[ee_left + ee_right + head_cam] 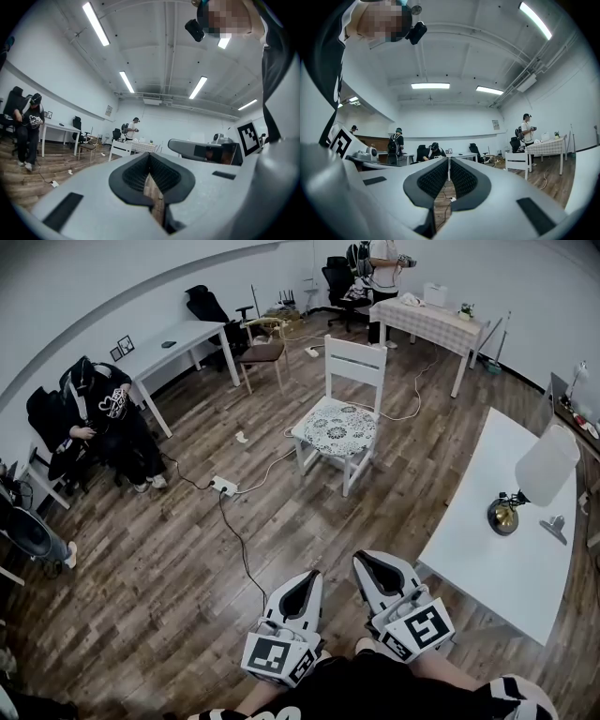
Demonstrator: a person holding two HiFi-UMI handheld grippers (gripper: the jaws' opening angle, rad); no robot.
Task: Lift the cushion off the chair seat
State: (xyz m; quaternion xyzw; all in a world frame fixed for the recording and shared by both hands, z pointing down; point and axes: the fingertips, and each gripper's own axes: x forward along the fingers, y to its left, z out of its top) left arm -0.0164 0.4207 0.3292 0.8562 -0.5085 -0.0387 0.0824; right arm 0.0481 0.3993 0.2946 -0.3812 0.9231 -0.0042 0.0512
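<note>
A white wooden chair (pixel 349 395) stands on the wood floor some way ahead of me, with a round white-and-dark patterned cushion (pixel 337 430) lying on its seat. My two grippers hang close to my body, well short of the chair and side by side. Both the left gripper (pixel 307 576) and the right gripper (pixel 367 561) are shut, their tips meeting with nothing between them. The left gripper view shows its tips closed (pixel 150 157) and the chair (pixel 123 149) far off. In the right gripper view the tips (pixel 449 161) are closed too, and the chair (pixel 516 161) is at the right.
A white table (pixel 497 549) with a lamp (pixel 525 484) stands close on my right. A power strip (pixel 223 486) and its cables lie on the floor left of the chair. A person (pixel 98 418) sits at far left by a desk (pixel 173 338). Behind the chair stands a cloth-covered table (pixel 431 320).
</note>
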